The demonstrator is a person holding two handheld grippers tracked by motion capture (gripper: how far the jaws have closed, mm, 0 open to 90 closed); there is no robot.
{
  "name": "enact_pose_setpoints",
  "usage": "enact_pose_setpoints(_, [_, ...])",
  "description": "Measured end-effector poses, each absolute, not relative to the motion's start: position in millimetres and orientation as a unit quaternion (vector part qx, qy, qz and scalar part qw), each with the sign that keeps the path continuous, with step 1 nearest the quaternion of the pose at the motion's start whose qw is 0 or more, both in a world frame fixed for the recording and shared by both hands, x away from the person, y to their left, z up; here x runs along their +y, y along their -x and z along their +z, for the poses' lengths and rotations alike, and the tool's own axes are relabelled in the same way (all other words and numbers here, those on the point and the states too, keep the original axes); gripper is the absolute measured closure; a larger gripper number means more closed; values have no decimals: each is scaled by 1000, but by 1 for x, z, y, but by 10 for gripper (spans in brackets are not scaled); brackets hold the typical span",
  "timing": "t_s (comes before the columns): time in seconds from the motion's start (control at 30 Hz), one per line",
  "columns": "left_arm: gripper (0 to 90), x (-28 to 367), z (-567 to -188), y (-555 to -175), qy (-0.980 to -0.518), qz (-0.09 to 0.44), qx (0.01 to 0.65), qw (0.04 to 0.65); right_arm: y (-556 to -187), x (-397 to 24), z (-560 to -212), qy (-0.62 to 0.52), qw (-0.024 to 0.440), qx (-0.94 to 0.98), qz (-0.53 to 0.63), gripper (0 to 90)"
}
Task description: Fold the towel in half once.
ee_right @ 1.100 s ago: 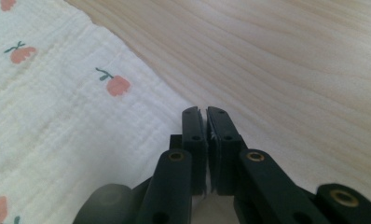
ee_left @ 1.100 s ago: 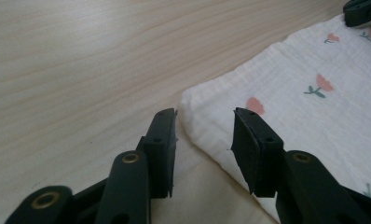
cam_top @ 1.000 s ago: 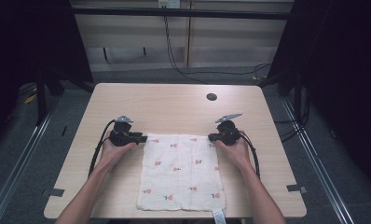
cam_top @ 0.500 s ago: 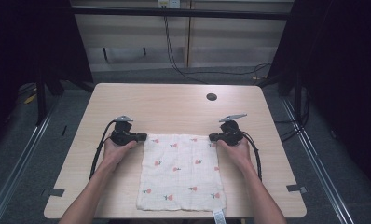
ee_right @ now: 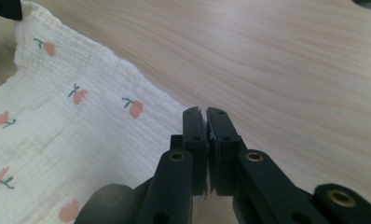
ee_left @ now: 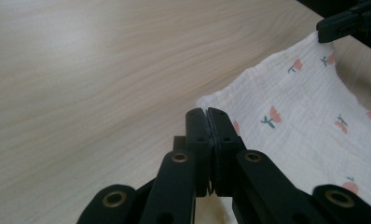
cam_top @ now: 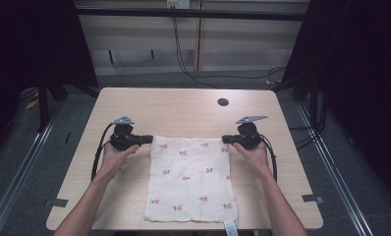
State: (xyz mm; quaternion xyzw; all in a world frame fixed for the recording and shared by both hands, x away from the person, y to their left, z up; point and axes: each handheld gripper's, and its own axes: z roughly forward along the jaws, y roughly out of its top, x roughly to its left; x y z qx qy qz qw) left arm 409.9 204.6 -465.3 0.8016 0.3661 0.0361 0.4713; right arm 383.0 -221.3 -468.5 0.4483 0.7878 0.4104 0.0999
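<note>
A white cloth (cam_top: 191,177) printed with small pink flowers lies on the wooden table (cam_top: 183,108), its near edge close to the table's front. My left gripper (cam_top: 151,139) is shut on the cloth's far left corner, and my right gripper (cam_top: 224,139) is shut on the far right corner. The far edge stretches between them, slightly raised. In the left gripper view the jaws (ee_left: 207,112) meet with the cloth (ee_left: 305,121) pinched at their side. In the right gripper view the jaws (ee_right: 205,112) pinch the cloth (ee_right: 58,135) the same way.
A dark round hole (cam_top: 223,102) sits in the table's far right part. Bare wood lies beyond the cloth and to both sides. A white tag (cam_top: 230,227) hangs at the front edge. Cables run over the floor behind the table.
Both hands have risen a little with the cloth's far corners. The far edge now looks tauter and lifted off the wood.
</note>
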Motion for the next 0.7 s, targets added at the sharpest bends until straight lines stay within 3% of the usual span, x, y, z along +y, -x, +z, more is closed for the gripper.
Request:
enact_pose_setpoints(0.43, [884,204,-431,-410,-787,60,355,501,-387,-229,-438,-439,117,771,445,875])
enact_pose_setpoints(0.57, [884,206,-434,-400,-793,59,344,499,-383,-232,-438,-434,89,767,463,874])
enact_pose_setpoints(0.7, [883,209,-436,-390,-794,59,337,503,-372,-235,-440,-427,93,775,456,874])
